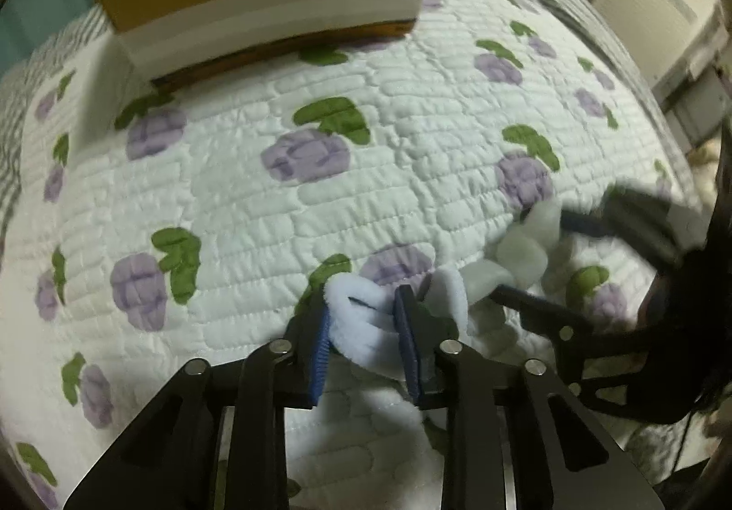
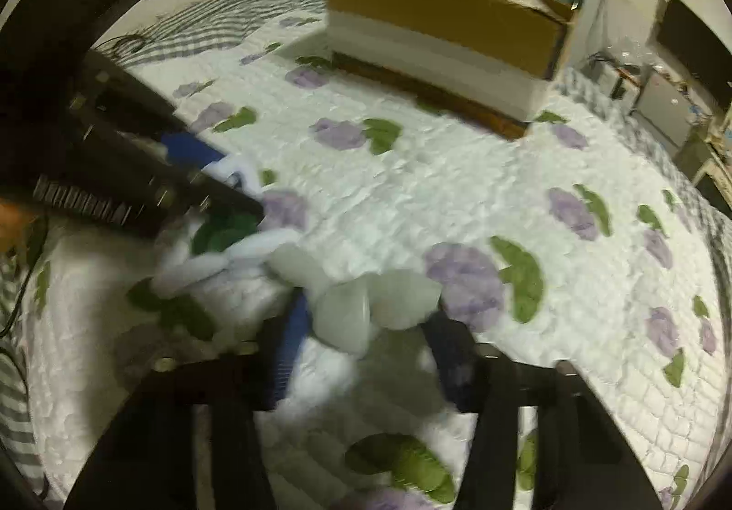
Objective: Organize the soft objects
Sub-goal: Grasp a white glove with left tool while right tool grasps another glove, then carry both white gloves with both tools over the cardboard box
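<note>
Both claws are down on the bed's quilt point(image 1: 411, 135), each at one end of a soft white fleecy piece that lies crumpled near the bed's front edge. The left claw point(image 1: 363, 327) is clenched on the fluffy white fabric point(image 1: 361, 318), its blue pads point(image 1: 322, 350) pinching a folded loop of it. The right claw point(image 2: 366, 327) has its jaws around the other, smoother white end point(image 2: 379, 299); that view is blurred, but the pads look pressed against the bundle, so I judge it grasped too.

The cardboard box point(image 2: 439, 7) sits at about twelve o'clock from the claws, well apart across the bed, with pale items already showing over its rim.

To do this well, lift both ends together and evenly so the middle does not drag. Check that the quilt itself is not pinched. Carry the piece high enough to pass over the box wall.
</note>
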`<action>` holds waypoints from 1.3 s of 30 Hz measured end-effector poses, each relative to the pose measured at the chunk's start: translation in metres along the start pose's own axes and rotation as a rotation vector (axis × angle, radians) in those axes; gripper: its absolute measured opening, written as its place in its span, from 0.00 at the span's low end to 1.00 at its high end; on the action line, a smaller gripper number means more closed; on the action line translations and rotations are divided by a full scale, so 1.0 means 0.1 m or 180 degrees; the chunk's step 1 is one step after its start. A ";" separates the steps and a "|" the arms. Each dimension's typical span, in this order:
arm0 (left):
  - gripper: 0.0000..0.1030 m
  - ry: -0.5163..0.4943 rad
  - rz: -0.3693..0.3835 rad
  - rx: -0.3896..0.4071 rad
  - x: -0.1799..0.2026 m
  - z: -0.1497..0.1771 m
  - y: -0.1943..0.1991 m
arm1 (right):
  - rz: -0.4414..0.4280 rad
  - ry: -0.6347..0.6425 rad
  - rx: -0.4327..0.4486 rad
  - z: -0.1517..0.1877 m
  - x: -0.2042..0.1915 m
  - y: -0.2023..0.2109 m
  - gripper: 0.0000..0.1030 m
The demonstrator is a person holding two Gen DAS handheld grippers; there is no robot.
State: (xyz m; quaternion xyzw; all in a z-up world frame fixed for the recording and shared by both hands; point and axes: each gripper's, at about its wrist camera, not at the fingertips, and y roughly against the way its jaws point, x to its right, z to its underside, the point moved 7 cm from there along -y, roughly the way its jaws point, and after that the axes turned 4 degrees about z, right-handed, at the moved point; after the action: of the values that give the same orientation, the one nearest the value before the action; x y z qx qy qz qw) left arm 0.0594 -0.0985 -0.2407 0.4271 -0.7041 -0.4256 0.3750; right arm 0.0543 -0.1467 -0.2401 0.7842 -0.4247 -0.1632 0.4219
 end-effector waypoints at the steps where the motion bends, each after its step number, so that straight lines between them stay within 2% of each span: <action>1: 0.19 0.0067 0.0050 -0.0010 -0.04 -0.01 0.01 | 0.0001 0.0036 -0.0008 0.01 -0.04 0.00 0.37; 4: 0.17 0.0149 0.0105 0.0002 -0.12 -0.01 0.06 | 0.0032 0.0106 -0.0010 0.03 -0.11 0.03 0.33; 8: 0.15 0.0098 0.0104 0.0061 -0.10 0.00 0.15 | 0.0030 0.0021 0.0055 -0.01 -0.10 0.11 0.31; 16: 0.11 -0.0032 0.0107 0.0333 -0.12 -0.06 0.43 | 0.0106 -0.0077 0.0240 -0.18 -0.09 0.34 0.30; 30: 0.10 0.0000 -0.0020 0.0918 -0.44 -0.28 0.93 | 0.0306 -0.0231 0.0546 -0.77 0.01 0.63 0.30; 33: 0.10 0.0014 0.0025 0.1008 -0.51 -0.35 1.02 | 0.0342 -0.0244 0.0656 -0.94 0.03 0.68 0.30; 39: 0.10 0.0030 -0.0076 0.1330 -0.70 -0.58 1.24 | 0.0360 -0.0301 0.0831 -1.21 0.13 0.73 0.30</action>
State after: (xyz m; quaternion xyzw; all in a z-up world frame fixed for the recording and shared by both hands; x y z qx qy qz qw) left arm 0.1004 -0.0167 -0.1178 0.5059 -0.7702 -0.2728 0.2764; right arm 0.0977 -0.1144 -0.1089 0.7987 -0.5052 -0.1194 0.3043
